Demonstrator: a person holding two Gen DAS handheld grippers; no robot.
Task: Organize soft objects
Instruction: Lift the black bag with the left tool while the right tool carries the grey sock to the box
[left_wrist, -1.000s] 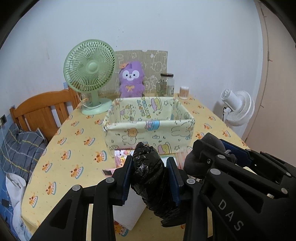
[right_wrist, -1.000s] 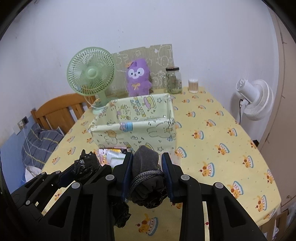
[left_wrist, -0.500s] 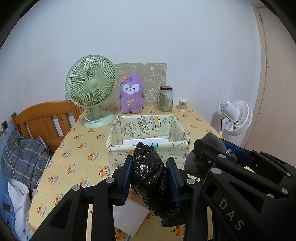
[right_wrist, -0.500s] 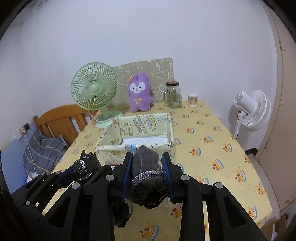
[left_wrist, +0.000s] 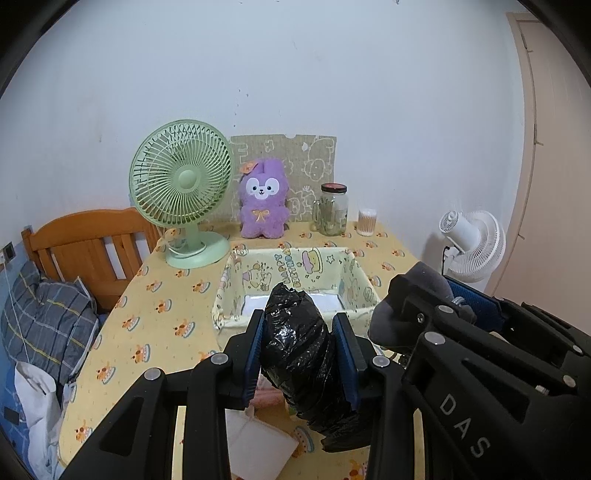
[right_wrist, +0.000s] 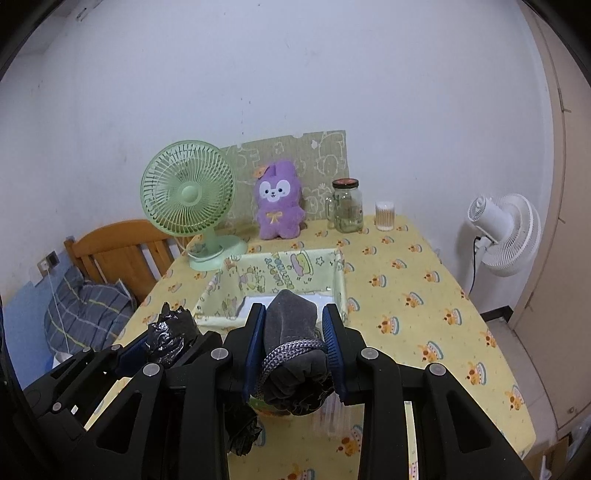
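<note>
Both bundles clamped: black bag (left_wrist: 303, 347) left gripper (left_wrist: 301, 354), grey roll (right_wrist: 291, 350) right gripper (right_wrist: 293, 350)

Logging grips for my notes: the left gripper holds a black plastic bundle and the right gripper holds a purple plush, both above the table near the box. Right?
Not quite. The right gripper holds a grey cloth bundle, as the right wrist view shows; the purple plush sits by the wall. The left gripper does hold the black plastic bundle, near the box.

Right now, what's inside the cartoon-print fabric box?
The fabric box shows a white flat sheet or liner on its floor and nothing else in the visible part. The near part of the floor is hidden by the black plastic bundle in the left tool.
</note>
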